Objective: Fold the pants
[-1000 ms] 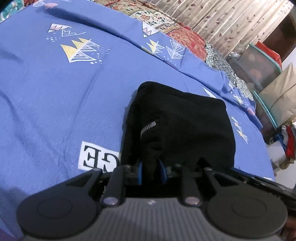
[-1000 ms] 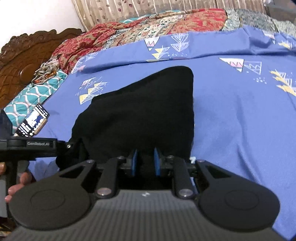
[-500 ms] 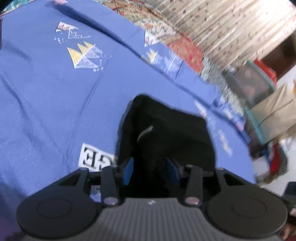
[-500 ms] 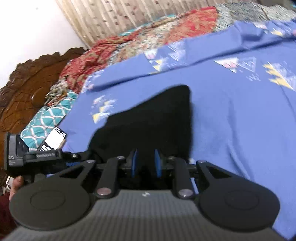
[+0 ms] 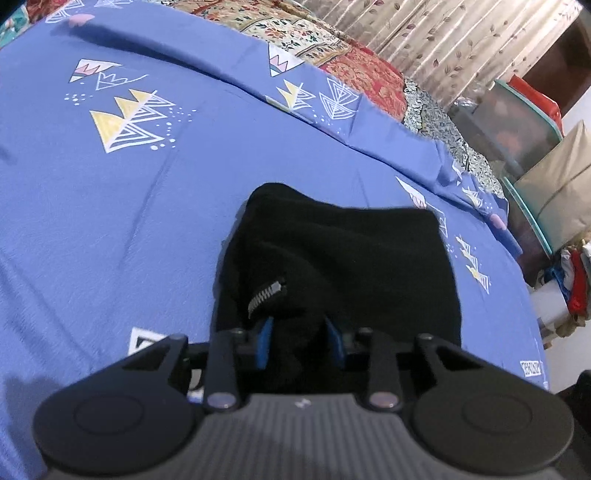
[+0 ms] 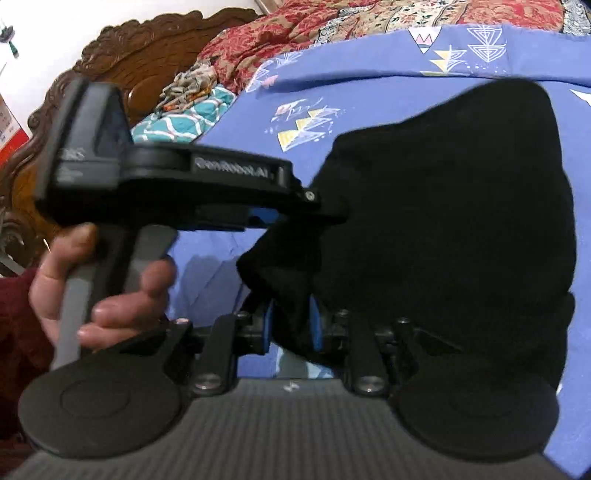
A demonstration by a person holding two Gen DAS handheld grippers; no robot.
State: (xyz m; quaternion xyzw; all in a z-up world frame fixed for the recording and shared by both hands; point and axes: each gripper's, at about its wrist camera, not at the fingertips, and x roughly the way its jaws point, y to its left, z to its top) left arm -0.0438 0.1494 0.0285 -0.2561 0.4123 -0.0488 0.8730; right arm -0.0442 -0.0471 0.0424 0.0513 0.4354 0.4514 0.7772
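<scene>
The black pants (image 5: pixel 343 258) lie folded into a compact bundle on the blue bedsheet (image 5: pixel 129 206), with a silver zipper (image 5: pixel 266 293) showing near the front edge. My left gripper (image 5: pixel 300 343) has blue pads parted, with black cloth lying between them. In the right wrist view the pants (image 6: pixel 443 206) fill the middle and right. My right gripper (image 6: pixel 290 325) is shut on a fold of the pants at their near edge. The left gripper (image 6: pixel 325 212), held in a hand (image 6: pixel 103 288), also shows in the right wrist view at the left, its tips against the cloth.
The bed has a carved wooden headboard (image 6: pixel 122 62) and patterned red and teal blankets (image 6: pixel 258 40) beyond the sheet. Curtains (image 5: pixel 424 33), plastic storage boxes (image 5: pixel 517 118) and a beige cushion (image 5: pixel 561 184) stand past the bed's far right edge.
My left gripper's pads have parted from pinched to spread. The right gripper has swung left and closer to the left gripper, with the pants now bunched nearer to it.
</scene>
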